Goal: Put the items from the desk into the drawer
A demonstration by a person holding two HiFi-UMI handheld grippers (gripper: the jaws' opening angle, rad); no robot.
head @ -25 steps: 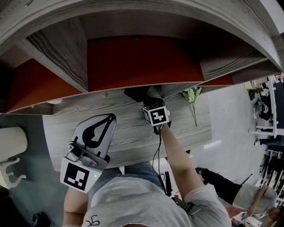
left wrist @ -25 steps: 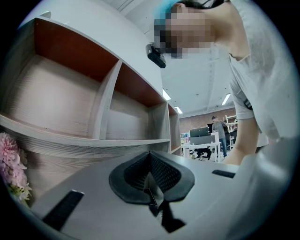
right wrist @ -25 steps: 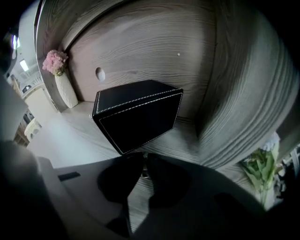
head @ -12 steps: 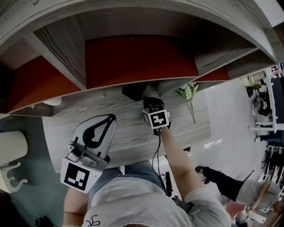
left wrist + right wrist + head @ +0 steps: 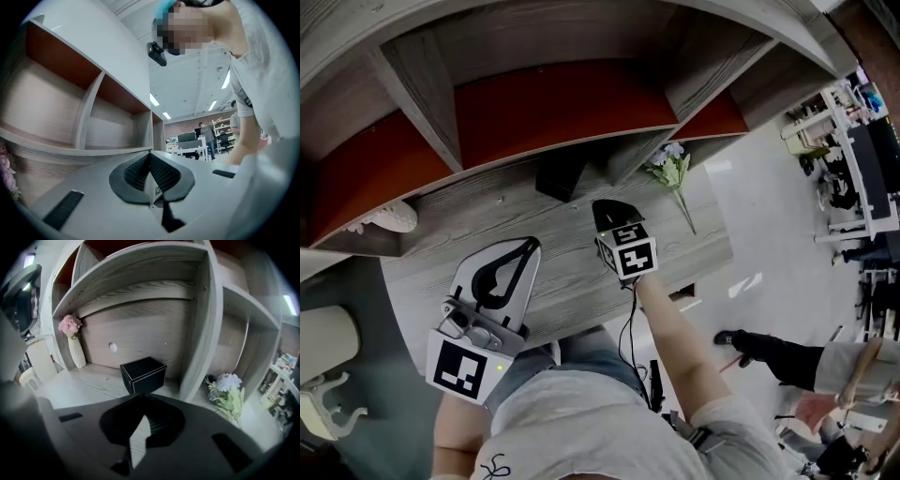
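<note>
The big grey shelf unit with its red back panels stands over the rear of the table, and no drawer shows from anywhere I can see. The left gripper hangs low over the near part of the table, its white fingers pressed together on nothing. The right gripper is further in, pointing at the black box; its dark fingers also meet at the tips and hold nothing. The box sits at the back of the table under the lowest shelf, just beside an upright divider. To my eye it is the next thing to take, so the right fingers must spread before they go in, wide enough to straddle its side walls. The divider crowds its right side, so coming straight from the front looks the safer line. There is open table in front and to the left. The bunch of flowers lies beyond the divider, near the table's right edge, and a white vase stands well to the left.
</note>
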